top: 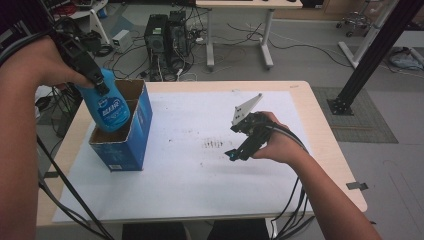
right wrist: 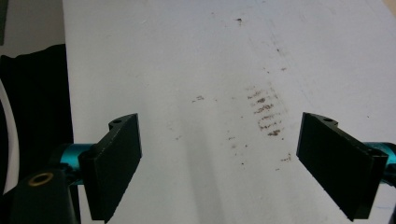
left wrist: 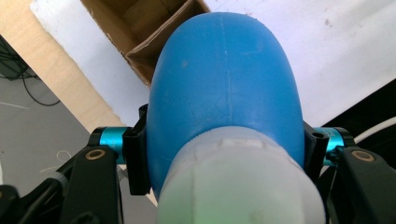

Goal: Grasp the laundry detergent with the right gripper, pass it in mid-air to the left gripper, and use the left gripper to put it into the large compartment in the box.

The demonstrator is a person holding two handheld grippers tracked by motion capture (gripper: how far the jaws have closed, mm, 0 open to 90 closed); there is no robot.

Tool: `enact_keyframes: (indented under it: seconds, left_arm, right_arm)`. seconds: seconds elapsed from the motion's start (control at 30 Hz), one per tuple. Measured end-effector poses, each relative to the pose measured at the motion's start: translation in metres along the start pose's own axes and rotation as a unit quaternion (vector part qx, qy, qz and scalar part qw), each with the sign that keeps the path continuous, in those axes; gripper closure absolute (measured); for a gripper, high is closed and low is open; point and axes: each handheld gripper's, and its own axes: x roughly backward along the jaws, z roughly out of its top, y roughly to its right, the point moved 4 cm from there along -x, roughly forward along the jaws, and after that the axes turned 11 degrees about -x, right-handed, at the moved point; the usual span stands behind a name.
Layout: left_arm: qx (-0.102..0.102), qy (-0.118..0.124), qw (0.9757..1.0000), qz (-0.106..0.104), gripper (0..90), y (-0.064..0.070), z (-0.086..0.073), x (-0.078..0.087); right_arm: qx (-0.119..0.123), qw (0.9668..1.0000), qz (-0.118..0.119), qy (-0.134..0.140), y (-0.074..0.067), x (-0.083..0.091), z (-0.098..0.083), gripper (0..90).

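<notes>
High view puts your left gripper [top: 98, 82] clamped on the blue bottle [top: 106, 105] at upper left, poised over the open blue box [top: 135, 131] but not yet lowered in or released, while your right gripper [top: 239, 145] idles wide open, holding nothing, mid-frame.

Blue plastic bottle [top: 107, 107] with white label and pale cap end, upright, base lowered into open-topped blue cardboard box [top: 131, 140] standing at tabletop's left side

The left claw [top: 100, 82] holds a blue bottle [top: 107, 107] over the open cardboard box [top: 125, 145].
</notes>
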Motion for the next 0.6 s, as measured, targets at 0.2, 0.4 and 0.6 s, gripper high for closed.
enact_keyframes:
  seconds: [0.2,0.4,0.6]
  left_arm:
    - [-0.031,-0.010,0.9994,-0.006,38.1,-0.002,-0.002,-0.024]
    - [-0.073,-0.021,0.9971,-0.006,38.1,-0.002,-0.002,-0.051]
    - [-0.114,-0.035,0.9928,-0.013,38.1,-0.004,-0.003,-0.080]
  right_arm:
    - [0.001,1.0000,-0.002,-0.003,-0.001,-0.001,0.000,13.2]
    - [0.002,1.0000,-0.005,-0.004,-0.003,-0.003,-0.001,13.2]
    - [0.006,1.0000,-0.005,-0.005,-0.005,-0.007,0.002,13.2]
